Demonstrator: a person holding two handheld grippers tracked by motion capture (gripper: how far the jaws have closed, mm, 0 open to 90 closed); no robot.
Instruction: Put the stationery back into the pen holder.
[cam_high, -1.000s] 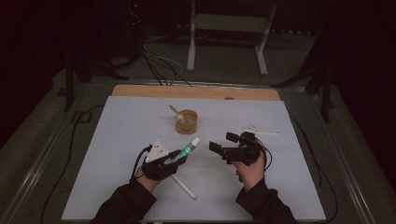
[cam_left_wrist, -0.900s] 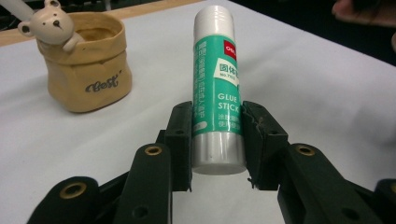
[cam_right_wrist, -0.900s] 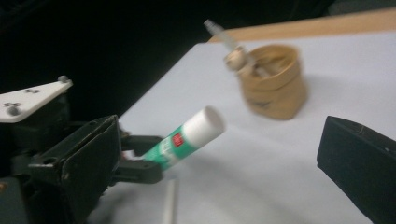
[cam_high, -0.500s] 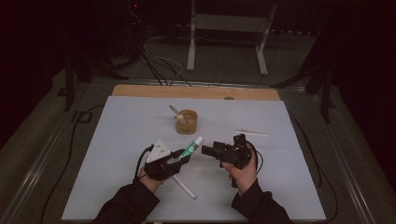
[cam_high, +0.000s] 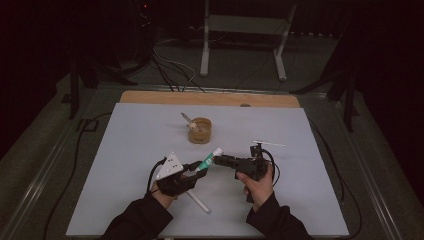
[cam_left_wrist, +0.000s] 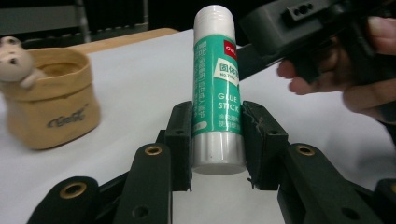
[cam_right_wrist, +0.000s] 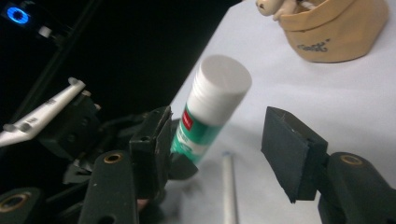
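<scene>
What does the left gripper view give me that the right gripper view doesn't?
Left gripper view alone: the left hand-held gripper clamped on the glue stick's lower body, its green label readable, and the fingers of the person's other hand.

Right gripper view alone: the right hand-held gripper, whose jaws have just been closing, with its pads either side of the white cap and not yet touching it; a white pen lying on the table.

Both: the glue stick and the tan pouch.
</scene>
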